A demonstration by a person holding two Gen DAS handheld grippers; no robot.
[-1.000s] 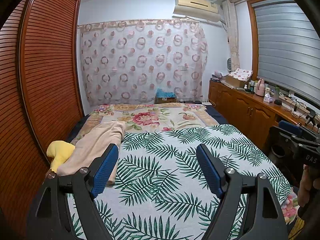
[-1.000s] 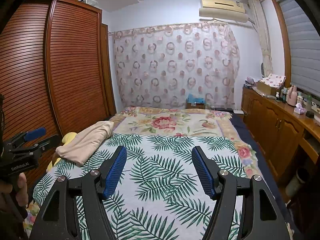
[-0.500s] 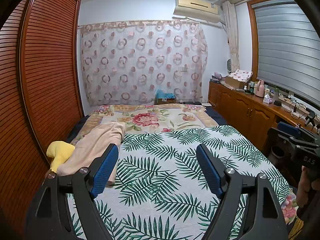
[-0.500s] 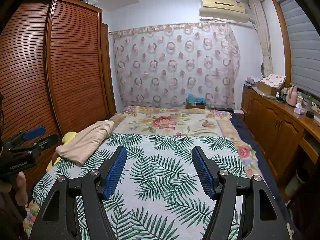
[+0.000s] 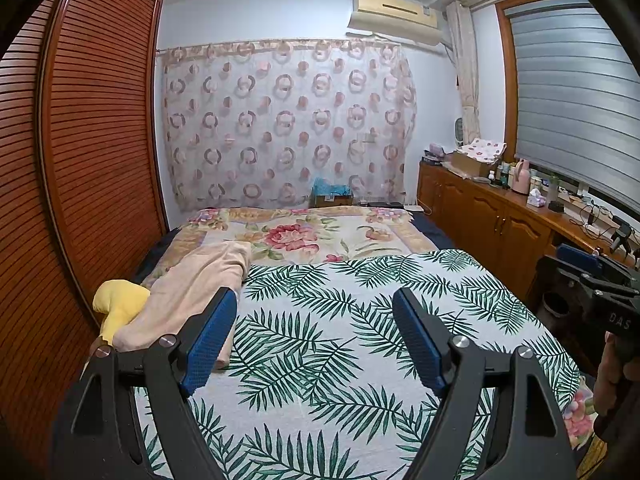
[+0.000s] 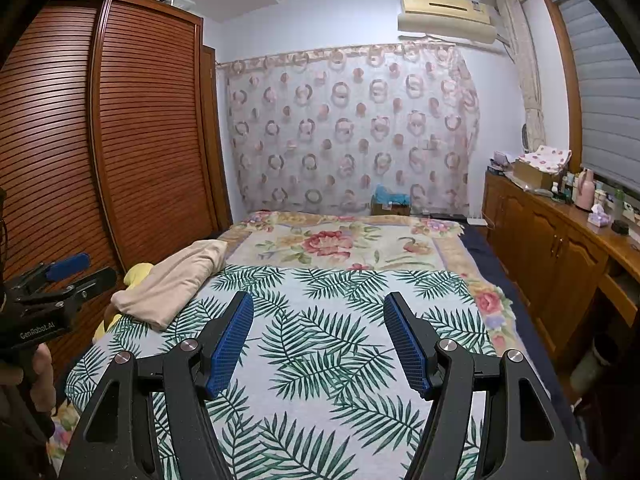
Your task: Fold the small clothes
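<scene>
A beige garment (image 5: 188, 288) lies loosely folded on the left side of the bed, with a yellow cloth (image 5: 118, 306) beside it at the bed's left edge. Both show in the right wrist view too, the beige garment (image 6: 172, 280) and the yellow cloth (image 6: 136, 274). My left gripper (image 5: 314, 336) is open and empty, held above the palm-leaf sheet (image 5: 340, 344), right of the garment. My right gripper (image 6: 318, 340) is open and empty above the same sheet (image 6: 320, 344). Each gripper appears at the edge of the other's view, the right one (image 5: 592, 276) and the left one (image 6: 60, 276).
A floral blanket (image 5: 304, 232) covers the far half of the bed. A slatted wooden wardrobe (image 5: 80, 160) stands close on the left. A wooden cabinet (image 5: 500, 220) with bottles and boxes runs along the right wall. A curtain (image 5: 288, 128) hangs behind the bed.
</scene>
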